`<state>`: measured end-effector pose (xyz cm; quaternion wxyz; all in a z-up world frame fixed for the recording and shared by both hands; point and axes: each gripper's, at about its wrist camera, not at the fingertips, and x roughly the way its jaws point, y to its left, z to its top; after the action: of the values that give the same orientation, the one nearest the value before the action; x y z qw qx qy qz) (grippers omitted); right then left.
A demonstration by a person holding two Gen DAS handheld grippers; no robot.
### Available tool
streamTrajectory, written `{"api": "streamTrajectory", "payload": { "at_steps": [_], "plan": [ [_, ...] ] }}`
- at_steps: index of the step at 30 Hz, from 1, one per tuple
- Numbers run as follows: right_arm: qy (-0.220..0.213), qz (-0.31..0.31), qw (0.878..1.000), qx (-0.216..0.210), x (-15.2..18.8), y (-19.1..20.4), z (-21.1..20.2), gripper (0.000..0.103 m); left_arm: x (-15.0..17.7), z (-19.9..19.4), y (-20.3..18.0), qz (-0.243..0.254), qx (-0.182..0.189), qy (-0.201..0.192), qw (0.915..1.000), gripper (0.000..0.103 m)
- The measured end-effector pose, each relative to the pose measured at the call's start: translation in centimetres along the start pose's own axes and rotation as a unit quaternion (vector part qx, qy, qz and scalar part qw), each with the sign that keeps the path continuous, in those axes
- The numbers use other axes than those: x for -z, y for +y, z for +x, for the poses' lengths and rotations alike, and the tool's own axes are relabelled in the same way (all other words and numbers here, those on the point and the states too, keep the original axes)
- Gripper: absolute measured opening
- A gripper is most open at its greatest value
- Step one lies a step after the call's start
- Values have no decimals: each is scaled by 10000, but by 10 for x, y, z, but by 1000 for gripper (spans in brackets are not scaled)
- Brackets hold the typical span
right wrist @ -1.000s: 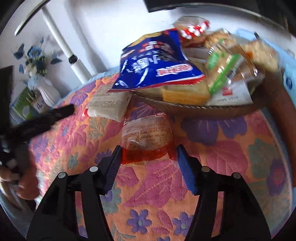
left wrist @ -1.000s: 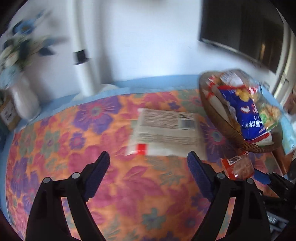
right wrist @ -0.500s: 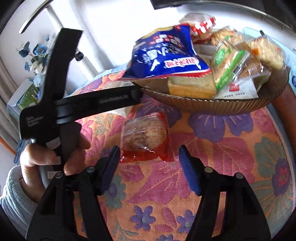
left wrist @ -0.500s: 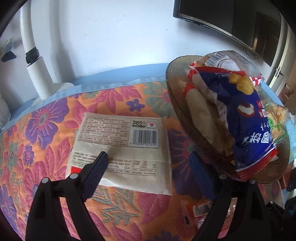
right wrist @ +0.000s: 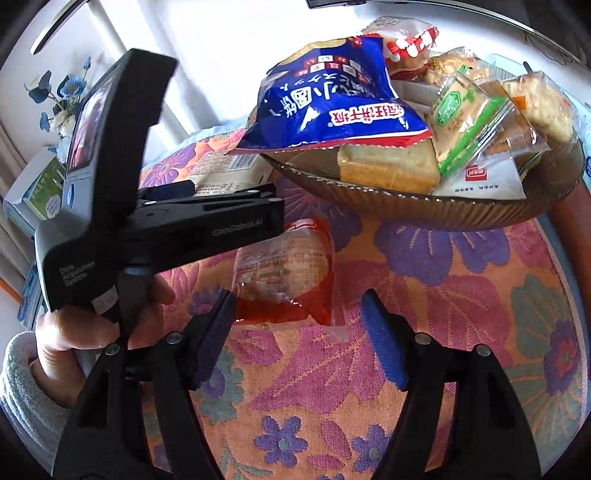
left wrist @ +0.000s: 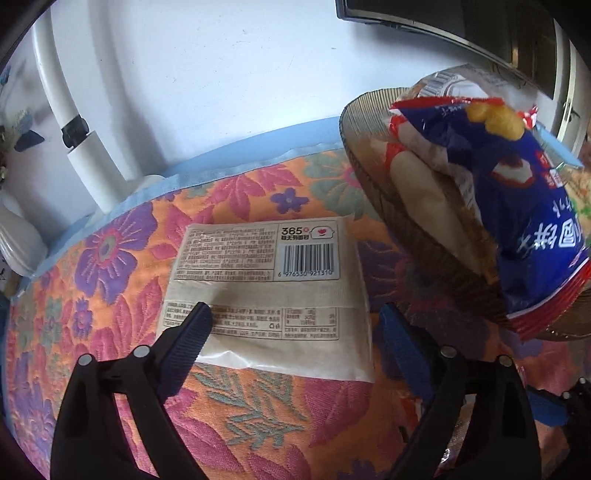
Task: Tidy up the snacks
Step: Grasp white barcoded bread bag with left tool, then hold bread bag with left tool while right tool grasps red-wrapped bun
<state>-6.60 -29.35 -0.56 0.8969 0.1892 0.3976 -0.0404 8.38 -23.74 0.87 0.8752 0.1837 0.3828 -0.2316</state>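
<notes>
A flat white snack packet [left wrist: 266, 291] with a barcode lies label-up on the flowered cloth. My left gripper [left wrist: 295, 325] is open and hovers over its near edge, the jaws wider than the packet's lower part. A small red-edged clear bun packet [right wrist: 284, 273] lies on the cloth in front of my right gripper [right wrist: 299, 321], which is open with the packet's near edge between the jaws. The brown snack bowl [right wrist: 424, 210] holds a blue chip bag [right wrist: 332, 107], bread and several wrapped biscuits. The bowl [left wrist: 373, 155] is right of the white packet.
The left gripper's body and the hand holding it [right wrist: 122, 206] cross the left half of the right wrist view. A white vase [left wrist: 18, 236] and a white pole [left wrist: 85, 155] stand at the table's far edge by the wall. A dark screen [left wrist: 461, 26] hangs above the bowl.
My left gripper moved forward and down to the white packet, which now fills the space between its jaws. My right gripper edged closer to the red bun packet. Both stayed open.
</notes>
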Motion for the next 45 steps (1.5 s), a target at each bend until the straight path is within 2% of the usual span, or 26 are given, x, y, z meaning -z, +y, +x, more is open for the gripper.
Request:
{"api": "streamTrajectory", "payload": {
  "at_steps": [1, 2, 5, 7, 9, 11, 12, 13, 14, 16, 18, 19, 21, 23, 26, 29, 30, 32, 34, 36, 37, 38, 39, 43, 45],
  "plan": [
    [-1, 9, 10000, -7, 0, 1, 0, 72, 1, -2, 0, 36, -84, 23, 10000, 77],
    [-4, 13, 10000, -12, 0, 1, 0, 72, 3, -4, 2, 94, -131, 56, 9999, 74],
    [-29, 7, 10000, -20, 1, 0, -1, 71, 21, -25, 18, 164, -200, 88, 9996, 71],
    [-53, -21, 10000, -16, 4, 4, -6, 71, 41, -41, 39, 146, -390, 62, 9991, 72],
    [-47, -48, 10000, -17, 6, 3, -8, 71, 57, -47, 66, -65, -589, 195, 9981, 72],
    [-42, -74, 10000, -49, 6, 3, -8, 71, 72, -52, 106, -518, -806, 410, 9946, 71],
    [-41, -81, 9999, -76, 5, 2, -10, 71, 79, -59, 126, -676, -1155, 456, 9900, 71],
    [-42, -85, 9999, -102, 5, 3, -11, 71, 84, -68, 137, -752, -1357, 364, 9872, 71],
    [-45, -89, 9999, -130, 5, 4, -11, 71, 87, -80, 144, -814, -1374, 201, 9870, 72],
    [-51, -101, 9998, -166, 6, 4, -12, 71, 85, -98, 149, -953, -881, 1, 9915, 74],
    [-33, -95, 9998, -148, 7, 5, -10, 71, 70, -106, 144, -1135, -70, -76, 9935, 88],
    [-31, -83, 9999, -146, 6, 4, -10, 71, 62, -106, 140, -1239, 264, -98, 9919, 96],
    [-67, -50, 9999, -141, 6, 3, -12, 71, 40, -96, 130, -1536, 847, -34, 9845, 98],
    [-136, -18, 9997, -182, 7, 1, -15, 71, 22, -81, 110, -1652, 1139, 112, 9796, 98],
    [-108, 27, 9996, -269, 6, -3, -13, 72, 2, -37, 92, -1942, 876, 663, 9748, 98],
    [-29, 122, 9992, -368, 5, -8, -11, 73, -3, -4, 83, -2282, 863, 920, 9654, 98],
    [-20, 157, 9990, -413, 5, -9, -10, 73, -4, 4, 77, -2249, 629, 918, 9680, 98],
    [-15, 202, 9986, -484, 5, -12, -11, 74, -2, 16, 62, -1760, 153, 958, 9796, 98],
    [-24, 232, 9982, -555, 5, -14, -12, 77, 4, 14, 47, -1223, -138, 667, 9902, 98],
    [-39, 266, 9979, -585, 3, -18, -13, 83, 10, 8, 50, -1293, 2, 576, 9899, 94],
    [-39, 276, 9979, -591, 3, -20, -14, 83, 12, 1, 52, -1311, -2, 571, 9897, 82],
    [-36, 276, 9978, -594, 2, -20, -14, 83, 14, -7, 54, -1310, -57, 571, 9897, 80],
    [-53, 256, 9980, -573, 2, -21, -15, 83, 17, -13, 56, -1303, -35, 604, 9896, 79],
    [-88, 169, 9989, -438, 0, -16, -13, 83, 50, -45, 65, -1092, 488, 609, 9910, 78],
    [-21, 159, 9991, -402, 0, -14, -10, 83, 69, -63, 69, -1017, 540, 669, 9911, 78]
  ]
}}
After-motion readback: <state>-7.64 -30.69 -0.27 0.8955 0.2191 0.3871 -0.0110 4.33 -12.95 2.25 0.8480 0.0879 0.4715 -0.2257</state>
